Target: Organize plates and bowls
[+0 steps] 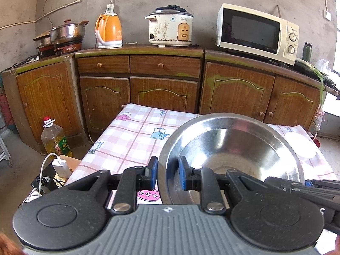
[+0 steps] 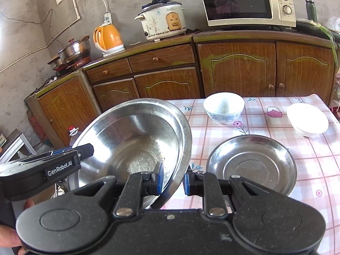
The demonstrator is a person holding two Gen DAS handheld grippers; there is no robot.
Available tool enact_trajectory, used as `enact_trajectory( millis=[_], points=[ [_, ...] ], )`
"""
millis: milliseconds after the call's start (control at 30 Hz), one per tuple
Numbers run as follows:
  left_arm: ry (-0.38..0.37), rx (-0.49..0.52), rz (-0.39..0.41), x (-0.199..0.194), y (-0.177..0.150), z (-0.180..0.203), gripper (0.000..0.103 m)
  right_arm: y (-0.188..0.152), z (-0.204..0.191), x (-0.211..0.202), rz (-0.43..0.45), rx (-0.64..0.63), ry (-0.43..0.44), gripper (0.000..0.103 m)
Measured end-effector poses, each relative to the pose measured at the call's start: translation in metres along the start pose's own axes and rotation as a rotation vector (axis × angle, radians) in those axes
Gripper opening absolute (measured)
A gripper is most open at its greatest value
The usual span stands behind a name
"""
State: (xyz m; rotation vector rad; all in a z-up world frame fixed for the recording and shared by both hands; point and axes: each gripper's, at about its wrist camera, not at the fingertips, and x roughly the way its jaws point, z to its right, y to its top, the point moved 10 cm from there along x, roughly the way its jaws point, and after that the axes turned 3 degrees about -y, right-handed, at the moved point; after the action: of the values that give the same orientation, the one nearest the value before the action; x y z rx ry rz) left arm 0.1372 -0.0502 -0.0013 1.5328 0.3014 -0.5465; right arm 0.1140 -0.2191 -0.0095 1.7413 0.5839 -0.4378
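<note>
The left gripper [image 1: 168, 171] and the right gripper [image 2: 173, 180] were both clenched on the rim of the large steel basin [image 2: 136, 140], one on each side, and the basin was tilted over the near left part of the worktop [image 1: 131, 136]. A smaller steel plate [image 2: 251, 165] lay just beside it on the checked cloth, with a patterned bowl [image 2: 223, 107] and a white bowl [image 2: 307, 120] further back. To do this step well, I think both hands should go down together and keep the rim level, so the thin edge would not slip from the pads, and release only when the base rests flat.
</note>
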Motion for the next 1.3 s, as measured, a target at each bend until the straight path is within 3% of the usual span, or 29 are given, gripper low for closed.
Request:
enact_trajectory(
  millis=[1300],
  points=[
    [-0.097,0.058,-0.058,-0.007,-0.045,0.048,0.021,-0.045,0.056,-0.036,-0.011,0.049,-0.091,0.024]
  ],
)
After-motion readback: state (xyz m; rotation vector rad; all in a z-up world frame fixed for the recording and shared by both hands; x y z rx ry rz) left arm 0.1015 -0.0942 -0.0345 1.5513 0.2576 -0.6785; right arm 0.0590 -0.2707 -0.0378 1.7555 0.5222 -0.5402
